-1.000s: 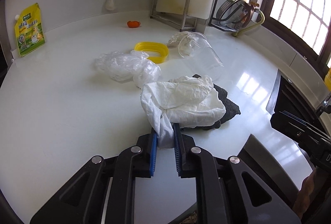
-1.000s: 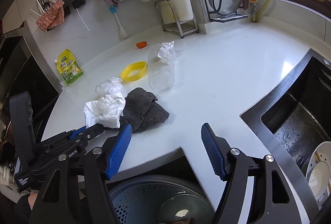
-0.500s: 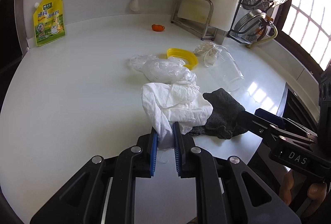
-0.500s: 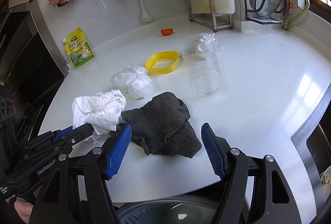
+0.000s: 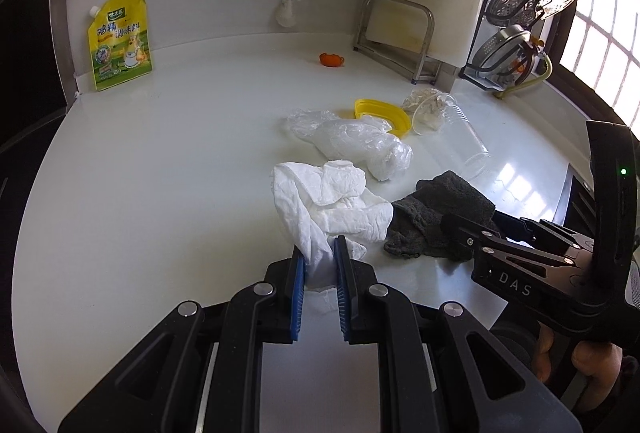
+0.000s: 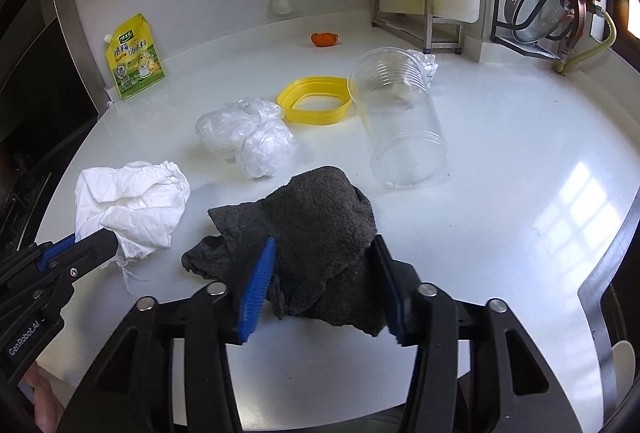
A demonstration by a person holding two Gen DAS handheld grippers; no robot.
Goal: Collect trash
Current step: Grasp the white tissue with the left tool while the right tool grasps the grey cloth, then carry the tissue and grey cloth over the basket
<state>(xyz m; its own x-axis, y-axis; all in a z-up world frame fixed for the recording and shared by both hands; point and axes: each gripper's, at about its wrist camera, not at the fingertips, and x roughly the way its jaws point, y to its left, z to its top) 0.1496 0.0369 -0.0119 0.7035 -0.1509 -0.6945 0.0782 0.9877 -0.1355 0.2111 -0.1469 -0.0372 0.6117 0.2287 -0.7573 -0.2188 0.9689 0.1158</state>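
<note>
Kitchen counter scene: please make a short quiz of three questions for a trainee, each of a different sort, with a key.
1. True or false: the left gripper is shut on the crumpled white paper towel.
2. Multiple choice: what lies between the fingers of the right gripper? A. the crumpled clear plastic bag B. the dark grey cloth C. the yellow ring lid
3. Fill in: the clear plastic jar lies on its ____ on the white counter.

Key: 1 true. 2 B; the jaws have just been closing around it. 3 side.
</note>
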